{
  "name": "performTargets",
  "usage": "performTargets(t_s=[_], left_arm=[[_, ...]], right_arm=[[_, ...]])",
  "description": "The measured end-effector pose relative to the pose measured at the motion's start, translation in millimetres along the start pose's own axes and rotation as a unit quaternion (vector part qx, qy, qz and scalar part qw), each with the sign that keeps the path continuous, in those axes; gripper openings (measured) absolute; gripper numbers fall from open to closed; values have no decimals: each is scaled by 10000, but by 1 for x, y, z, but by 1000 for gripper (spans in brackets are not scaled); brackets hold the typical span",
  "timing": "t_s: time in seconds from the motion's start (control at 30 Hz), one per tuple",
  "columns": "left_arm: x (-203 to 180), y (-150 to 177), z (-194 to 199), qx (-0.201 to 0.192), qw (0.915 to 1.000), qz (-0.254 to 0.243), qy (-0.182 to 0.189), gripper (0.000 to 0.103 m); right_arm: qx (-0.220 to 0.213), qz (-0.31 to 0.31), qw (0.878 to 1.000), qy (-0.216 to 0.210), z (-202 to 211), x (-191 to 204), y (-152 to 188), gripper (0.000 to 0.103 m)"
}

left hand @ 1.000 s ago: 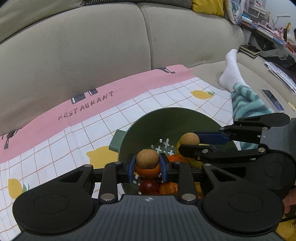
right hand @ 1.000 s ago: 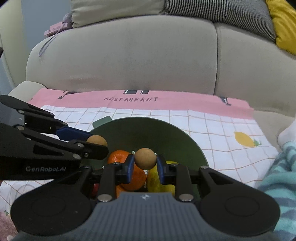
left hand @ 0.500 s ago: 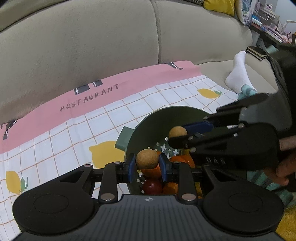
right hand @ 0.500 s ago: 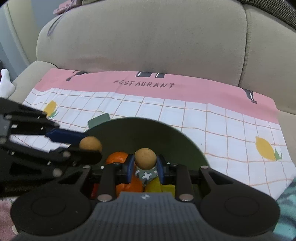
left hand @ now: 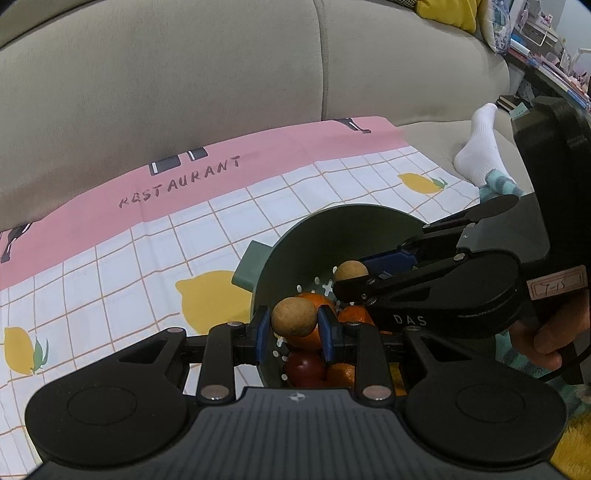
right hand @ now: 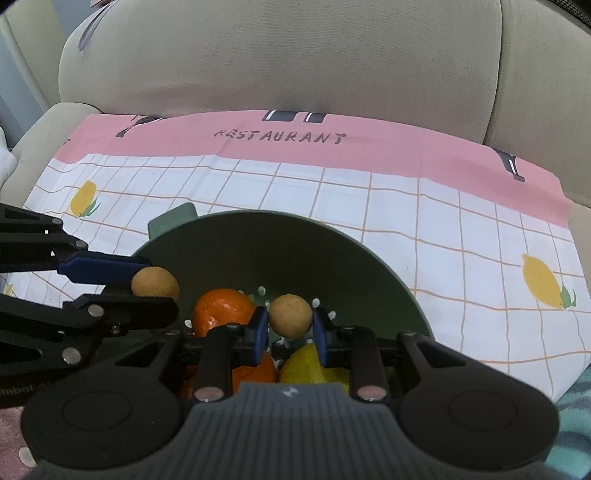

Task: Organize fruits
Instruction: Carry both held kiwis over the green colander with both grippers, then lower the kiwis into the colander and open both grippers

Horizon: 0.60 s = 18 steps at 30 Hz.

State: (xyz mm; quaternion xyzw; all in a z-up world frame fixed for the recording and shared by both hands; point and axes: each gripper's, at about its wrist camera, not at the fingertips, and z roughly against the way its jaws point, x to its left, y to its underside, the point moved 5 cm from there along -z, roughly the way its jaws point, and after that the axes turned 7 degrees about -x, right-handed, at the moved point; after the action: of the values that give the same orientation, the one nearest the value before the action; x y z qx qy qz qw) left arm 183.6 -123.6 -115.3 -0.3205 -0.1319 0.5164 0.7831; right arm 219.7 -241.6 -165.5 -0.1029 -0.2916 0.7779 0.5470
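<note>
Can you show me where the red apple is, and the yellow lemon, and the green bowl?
red apple [left hand: 305, 369]: left wrist view, on its shiny front.
yellow lemon [right hand: 303, 365]: right wrist view, on its top side.
green bowl [right hand: 280, 251]: right wrist view, on its bare inner wall.

Beige sofa [left hand: 184, 92], white sock [left hand: 478, 147], yellow cushion [left hand: 450, 11].

left tongs [left hand: 294, 328] black, blue pads | right tongs [right hand: 290, 328] black, "DAS" lettering, silver screws
</note>
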Motion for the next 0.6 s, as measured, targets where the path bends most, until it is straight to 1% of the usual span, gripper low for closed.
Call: performTargets(t_s=[0.2,0.37,0.5,0.6], left_arm=[[1,1,1,12,10000,49,10,31],[0,0,2,1,10000,34,-10,31],[-2,-3,2,-41,9999,59,78,31],[-2,-7,-3,-35,9997,172,166,31]], right_arm=[[-56,-39,10000,-17,2,0,0,24],[-230,-50,9997,-26,13,0,2,32],[-503,-172,9986,-1,32,-3,9,41],[-727,-344,9967,106,47,-7,19,44]])
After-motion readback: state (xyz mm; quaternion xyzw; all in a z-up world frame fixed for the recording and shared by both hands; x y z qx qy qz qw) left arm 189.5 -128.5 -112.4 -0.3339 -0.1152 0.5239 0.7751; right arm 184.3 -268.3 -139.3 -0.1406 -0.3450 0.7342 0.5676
